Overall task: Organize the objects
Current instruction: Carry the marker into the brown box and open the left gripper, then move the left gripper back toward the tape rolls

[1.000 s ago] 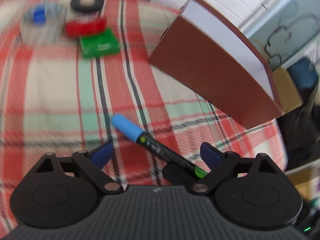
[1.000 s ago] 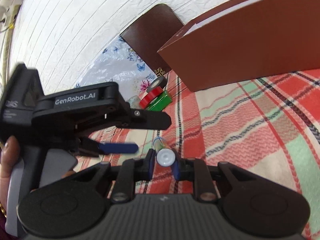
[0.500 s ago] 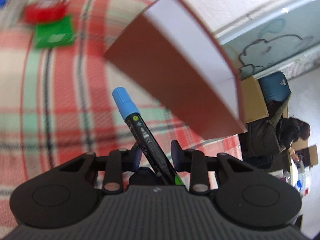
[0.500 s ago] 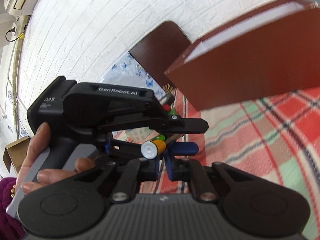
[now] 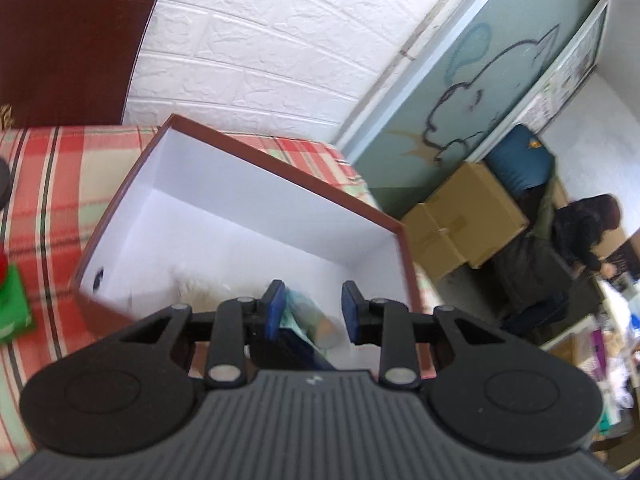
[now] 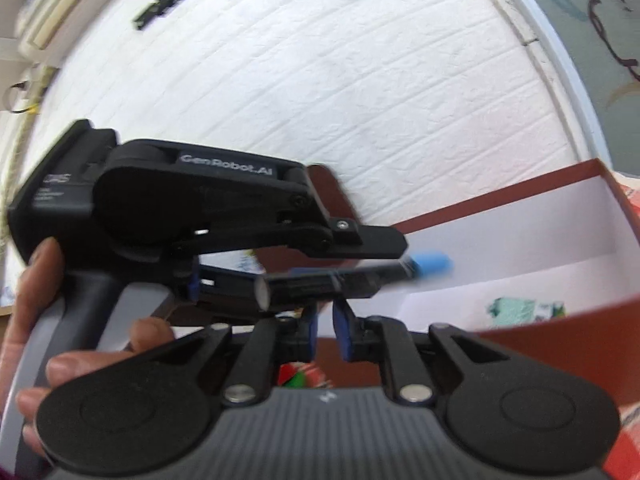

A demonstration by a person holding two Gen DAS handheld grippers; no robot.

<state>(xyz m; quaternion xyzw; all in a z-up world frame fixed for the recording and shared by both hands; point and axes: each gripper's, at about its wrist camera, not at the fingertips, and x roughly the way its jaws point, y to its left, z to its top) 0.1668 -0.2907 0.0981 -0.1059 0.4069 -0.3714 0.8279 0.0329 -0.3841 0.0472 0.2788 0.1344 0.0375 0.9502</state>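
A brown box [image 5: 248, 216] with a white inside stands on the plaid cloth; it also shows in the right wrist view [image 6: 560, 344]. My left gripper [image 5: 314, 312] hangs over the box with its jaws apart and nothing between them. In the right wrist view the black marker with a blue cap [image 6: 352, 280] is in the air just under the left gripper's finger, tip toward the box. A blurred teal and orange object [image 5: 316, 320] lies inside the box below my left gripper. My right gripper [image 6: 325, 332] has its pads almost together, with nothing visible between them.
A green packet [image 5: 12, 312] lies on the cloth [image 5: 48, 184] at the left. A dark chair back [image 5: 68, 40] stands behind the table. Cardboard boxes [image 5: 464, 224] and a seated person [image 5: 580, 232] are beyond the table's right edge.
My left gripper picked the marker up from the cloth, carried it over the box and opened. The right gripper's small cylinder is gone from its jaws.
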